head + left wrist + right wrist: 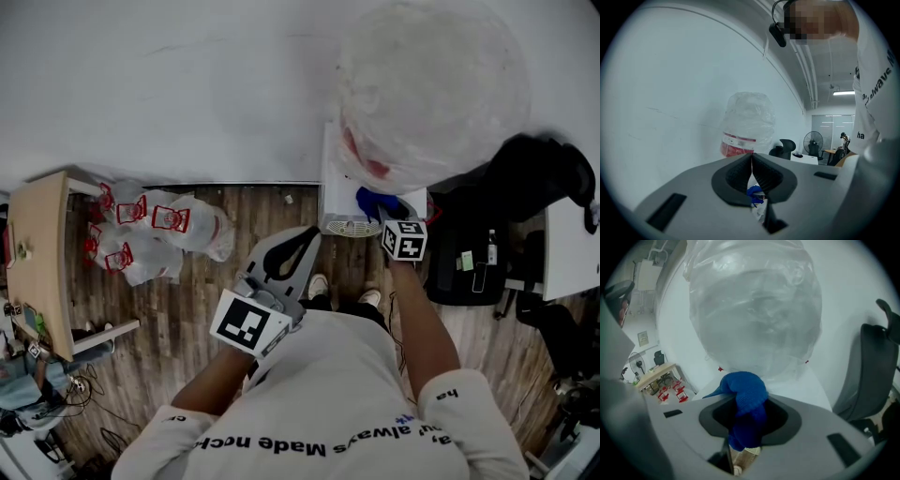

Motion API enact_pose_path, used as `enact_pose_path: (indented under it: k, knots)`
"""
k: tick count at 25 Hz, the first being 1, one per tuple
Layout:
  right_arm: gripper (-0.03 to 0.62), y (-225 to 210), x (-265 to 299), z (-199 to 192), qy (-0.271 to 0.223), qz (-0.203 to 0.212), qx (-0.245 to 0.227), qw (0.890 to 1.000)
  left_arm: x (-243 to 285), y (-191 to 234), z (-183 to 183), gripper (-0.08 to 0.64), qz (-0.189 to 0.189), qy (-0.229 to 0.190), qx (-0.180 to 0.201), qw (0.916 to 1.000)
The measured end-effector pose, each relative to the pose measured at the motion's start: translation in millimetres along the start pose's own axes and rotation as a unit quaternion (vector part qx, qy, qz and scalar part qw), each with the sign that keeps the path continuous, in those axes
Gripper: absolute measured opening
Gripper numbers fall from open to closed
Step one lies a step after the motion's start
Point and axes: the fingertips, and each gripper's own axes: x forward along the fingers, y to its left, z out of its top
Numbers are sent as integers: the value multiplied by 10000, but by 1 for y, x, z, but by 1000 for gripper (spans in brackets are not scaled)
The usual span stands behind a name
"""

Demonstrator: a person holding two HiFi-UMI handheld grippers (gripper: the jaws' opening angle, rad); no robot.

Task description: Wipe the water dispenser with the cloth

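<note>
**Cloth at the dispenser's shoulder – wipe stroke in hand**

My right tongs [750,417] are pinched on the crumpled blue knitted cloth [742,389]. A rounded wad of it bulges out past the tips and a tail hangs down between the jaws. The cloth sits up against the white box-shaped water dispenser [349,195], at its top front edge and just under the big clear bottle wrapped in crinkled plastic film [427,89]. From the right gripper view I can't tell whether the wad is pressing on the white top surface or hovering just off it.

My left tongs [751,164] are pressed together with nothing between them. They are held low and to the left of the dispenser, well apart from it, with the tips pointing toward it.

I judge this to be the wiping step itself, at or near its start – the cloth is gripped and already at the machine, so no pick-up is left to do.

The next move calls for light pressure of the wad onto the top panel, then a sideways sweep along the shoulder below the bottle. I'd keep the hard jaw tips off the plastic film so that only the cloth rubs. The front and side panels lower down look like they would come after that.
</note>
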Motion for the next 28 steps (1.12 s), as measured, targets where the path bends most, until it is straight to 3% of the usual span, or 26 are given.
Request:
enact_pose_path:
  k: [23, 28]
  knots:
    - [133, 14, -29, -30, 89, 176, -51, 9998, 3, -12, 2, 21, -80, -64, -5, 9999]
    - [135, 2, -41, -19, 28, 285, 583, 9979, 3, -11, 2, 21, -77, -63, 3, 10000]
